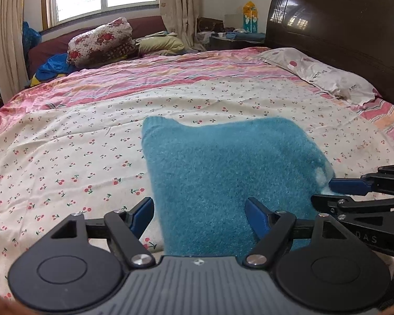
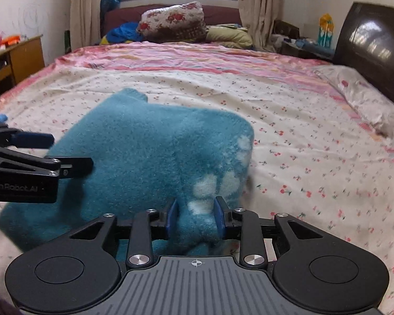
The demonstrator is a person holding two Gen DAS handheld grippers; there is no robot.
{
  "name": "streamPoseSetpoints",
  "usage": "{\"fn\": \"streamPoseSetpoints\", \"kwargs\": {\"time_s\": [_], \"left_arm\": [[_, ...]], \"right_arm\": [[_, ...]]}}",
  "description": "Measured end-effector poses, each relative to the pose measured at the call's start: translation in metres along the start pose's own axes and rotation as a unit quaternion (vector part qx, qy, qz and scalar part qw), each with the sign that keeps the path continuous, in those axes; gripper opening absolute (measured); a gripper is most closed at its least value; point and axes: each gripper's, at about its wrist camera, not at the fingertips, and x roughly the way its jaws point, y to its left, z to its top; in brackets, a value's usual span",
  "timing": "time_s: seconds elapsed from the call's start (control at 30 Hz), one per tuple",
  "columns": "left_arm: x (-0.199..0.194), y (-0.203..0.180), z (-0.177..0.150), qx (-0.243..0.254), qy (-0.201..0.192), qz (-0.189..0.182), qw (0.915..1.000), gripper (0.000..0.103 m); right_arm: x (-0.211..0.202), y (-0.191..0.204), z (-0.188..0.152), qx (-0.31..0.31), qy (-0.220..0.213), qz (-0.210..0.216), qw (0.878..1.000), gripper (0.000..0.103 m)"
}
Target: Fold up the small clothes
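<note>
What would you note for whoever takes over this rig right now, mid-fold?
Left gripper: open, fingers straddling the near left edge of the teal fleece garment, not pressing it.
Right gripper: shut on a bunched fold of the garment at its white-spotted end.
The garment lies on the cherry-print bedsheet, partly doubled over, its right side lifted.
Done: a first fold seems made.
Left: probably lay the held end down, finish folding and smooth flat.

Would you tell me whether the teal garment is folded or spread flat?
Folded: the teal garment lies doubled on the bed.
</note>
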Motion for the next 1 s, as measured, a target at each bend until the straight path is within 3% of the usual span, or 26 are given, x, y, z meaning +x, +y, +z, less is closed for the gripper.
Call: {"fn": "streamPoseSetpoints", "kwargs": {"time_s": [0.2, 0.37, 0.57, 1.0], "left_arm": [[-0.025, -0.003, -0.003, 0.008, -0.012, 0.008, 0.9999, 0.079], [-0.031, -0.004, -0.019, 0.008, -0.001, 0.013, 0.9999, 0.079], [-0.033, -0.007, -0.037, 0.009, 0.015, 0.013, 0.9998, 0.08], [-0.085, -0.011, -0.048, -0.012, -0.06, 0.024, 0.9978, 0.079]], "right_arm": [[-0.025, -0.002, 0.002, 0.035, -0.011, -0.002, 0.999, 0.029], [-0.047, 0.011, -0.011, 0.015, -0.028, -0.004, 0.999, 0.029], [-0.029, 0.021, -0.03, -0.002, 0.001, -0.023, 1.0, 0.029], [-0.09, 0.036, -0.038, 0.031, -0.103, -0.029, 0.994, 0.03]]}}
